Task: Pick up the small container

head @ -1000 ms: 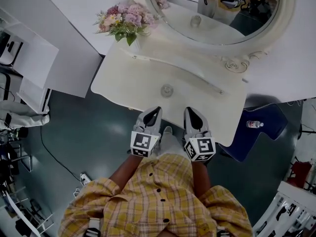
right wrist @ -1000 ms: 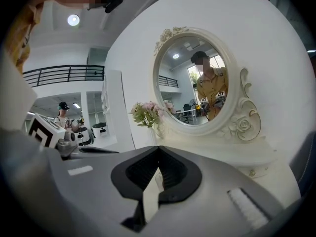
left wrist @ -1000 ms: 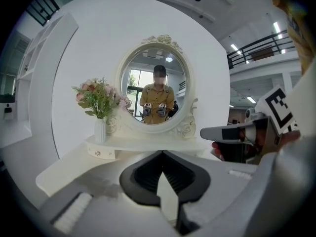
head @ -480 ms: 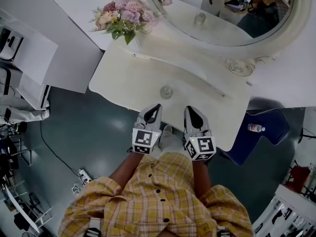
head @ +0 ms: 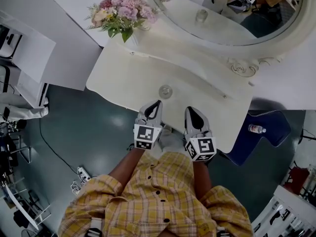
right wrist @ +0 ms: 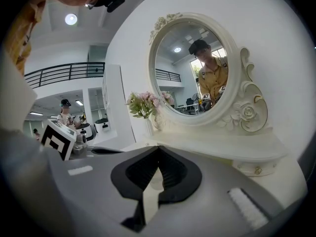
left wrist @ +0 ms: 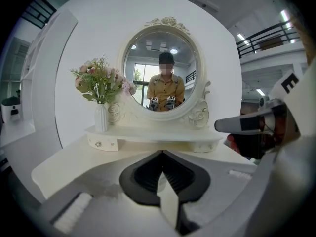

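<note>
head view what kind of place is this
Probably a dressing corner staged in a lab or studio hall: a white vanity table, its oval mirror and a vase of flowers, with a power strip on the floor.

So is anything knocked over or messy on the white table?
Nothing stands out. The small clear round container sits alone on the white dressing table, and the bunch of pink flowers in its white vase stands straight at the back corner. No spills or breaks show.
</note>
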The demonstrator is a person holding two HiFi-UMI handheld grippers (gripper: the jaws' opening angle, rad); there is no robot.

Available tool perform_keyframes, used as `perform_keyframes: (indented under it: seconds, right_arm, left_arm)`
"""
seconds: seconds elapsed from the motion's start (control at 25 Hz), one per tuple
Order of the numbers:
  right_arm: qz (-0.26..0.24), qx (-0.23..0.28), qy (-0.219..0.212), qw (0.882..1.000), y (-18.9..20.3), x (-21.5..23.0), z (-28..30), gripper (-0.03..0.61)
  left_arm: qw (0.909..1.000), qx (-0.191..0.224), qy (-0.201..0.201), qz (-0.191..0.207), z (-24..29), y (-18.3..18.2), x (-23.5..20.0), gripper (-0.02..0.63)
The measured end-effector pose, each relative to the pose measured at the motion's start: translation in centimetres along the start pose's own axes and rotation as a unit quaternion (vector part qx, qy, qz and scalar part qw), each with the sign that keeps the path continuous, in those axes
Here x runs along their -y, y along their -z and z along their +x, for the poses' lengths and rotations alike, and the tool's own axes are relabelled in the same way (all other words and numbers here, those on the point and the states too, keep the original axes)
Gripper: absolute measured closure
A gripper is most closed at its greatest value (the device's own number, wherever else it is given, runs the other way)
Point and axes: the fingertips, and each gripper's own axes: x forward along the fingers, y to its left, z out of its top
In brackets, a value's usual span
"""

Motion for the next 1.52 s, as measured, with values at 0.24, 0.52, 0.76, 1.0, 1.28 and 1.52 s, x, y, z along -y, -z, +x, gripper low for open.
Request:
perform_keyframes:
  seconds: [0.24, 0.52, 0.76, 1.0, 1.28, 1.52]
  right_arm:
    - [-0.003, -0.009, -0.003, 1.000, 0.8, 0.4, 0.5, 0.577]
    - [0.000, -0.017, -0.003, 1.000, 1.5, 1.1, 0.6, 0.577]
    - [0.000, -0.020, -0.002, 1.000, 2.3, 1.6, 0.8, 0.577]
    - [0.001, -0.027, 0.000, 1.000, 2.8, 1.9, 0.8, 0.577]
    - [0.003, -0.034, 0.006, 0.999, 3.4, 2.7, 0.8, 0.577]
    - [0.004, -0.038, 0.010, 0.999, 3.6, 3.1, 0.7, 0.577]
  left_arm:
    - [0.9998, -0.019, 0.000, 0.000, 1.6, 1.7, -0.2, 0.609]
    - [0.9988, -0.050, -0.001, 0.004, 3.8, 4.0, -0.2, 0.483]
    - [0.9974, -0.072, 0.001, 0.006, 5.6, 5.6, -0.4, 0.369]
    - [0.9957, -0.091, 0.008, 0.015, 7.2, 7.3, -0.2, 0.305]
    - [0.9945, -0.105, 0.004, 0.009, 9.3, 8.9, -0.6, 0.278]
    - [0.9940, -0.109, 0.003, 0.010, 10.6, 9.3, -0.9, 0.272]
